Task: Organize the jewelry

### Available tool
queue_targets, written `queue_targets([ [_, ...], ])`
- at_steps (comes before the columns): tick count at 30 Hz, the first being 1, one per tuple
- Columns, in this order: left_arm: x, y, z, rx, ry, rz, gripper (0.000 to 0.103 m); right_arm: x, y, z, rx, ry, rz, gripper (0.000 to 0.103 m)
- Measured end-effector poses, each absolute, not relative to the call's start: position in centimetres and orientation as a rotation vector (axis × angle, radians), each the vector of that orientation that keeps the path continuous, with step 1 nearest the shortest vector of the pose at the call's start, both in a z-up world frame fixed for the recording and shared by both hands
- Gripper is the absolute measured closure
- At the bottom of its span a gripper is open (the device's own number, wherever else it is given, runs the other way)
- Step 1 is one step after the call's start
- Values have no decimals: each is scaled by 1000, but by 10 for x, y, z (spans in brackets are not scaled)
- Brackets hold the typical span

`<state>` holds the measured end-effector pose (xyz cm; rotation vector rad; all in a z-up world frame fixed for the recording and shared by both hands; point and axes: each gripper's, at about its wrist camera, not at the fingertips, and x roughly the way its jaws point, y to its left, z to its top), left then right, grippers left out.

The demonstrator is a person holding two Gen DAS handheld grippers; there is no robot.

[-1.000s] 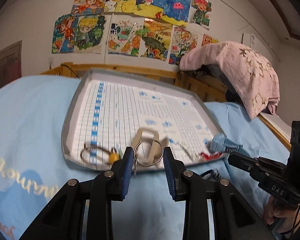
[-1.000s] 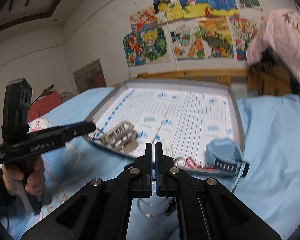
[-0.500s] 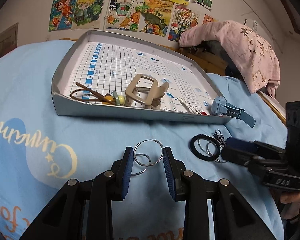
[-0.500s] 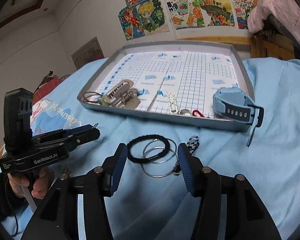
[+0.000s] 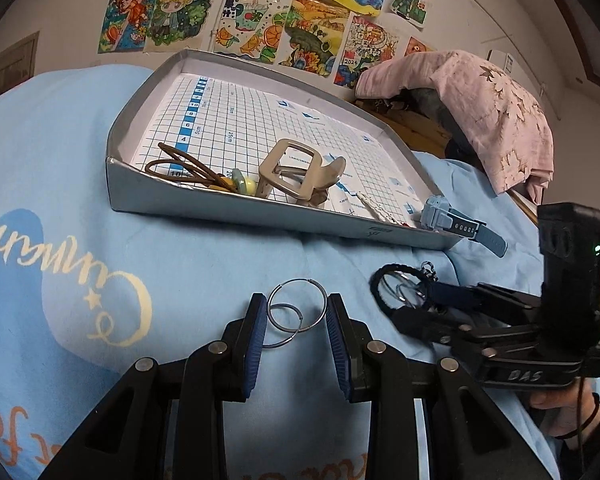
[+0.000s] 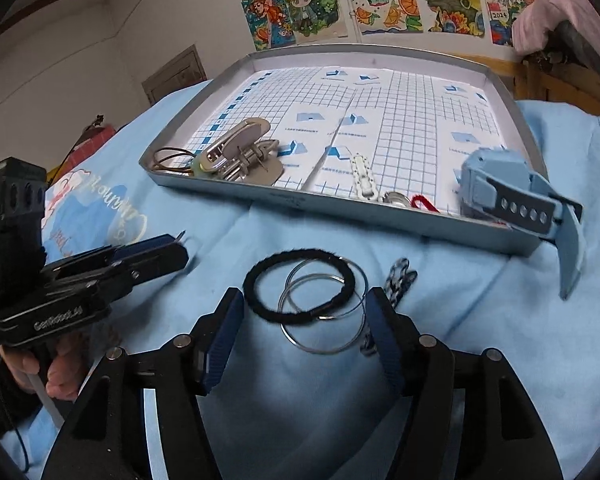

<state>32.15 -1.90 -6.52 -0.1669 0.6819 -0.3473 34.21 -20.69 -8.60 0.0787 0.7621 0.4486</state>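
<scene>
We see 2 hand-held tongs, both angled downward. The left tongs (image 5: 296, 320) stand narrowly parted, their blue pads (image 5: 255, 340) upright and parallel. The right tongs (image 6: 304, 332) stand wider; their jaws have just been opening, and the pads press on nothing. A hand (image 6: 60, 372) grips the left handle from below; fingers (image 5: 556, 408) wrap the right handle.

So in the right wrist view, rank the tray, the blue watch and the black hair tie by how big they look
1. tray
2. blue watch
3. black hair tie; it lies nearer the camera, so its rank against the watch is unsure.
</scene>
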Motion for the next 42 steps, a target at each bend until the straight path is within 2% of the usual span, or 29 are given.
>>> queue_targets([
  [11,320,-17,-70,-184,676,-347,74,343,-206,-87,82,725,442,46],
  [14,320,-17,-70,-183,677,-346,74,343,-208,-87,100,719,447,63],
  [31,320,-16,-70,-186,675,-345,74,340,-209,-85,95,689,447,63],
  [42,320,-15,-71,-191,675,-347,74,354,-213,-90,156,737,461,62],
])
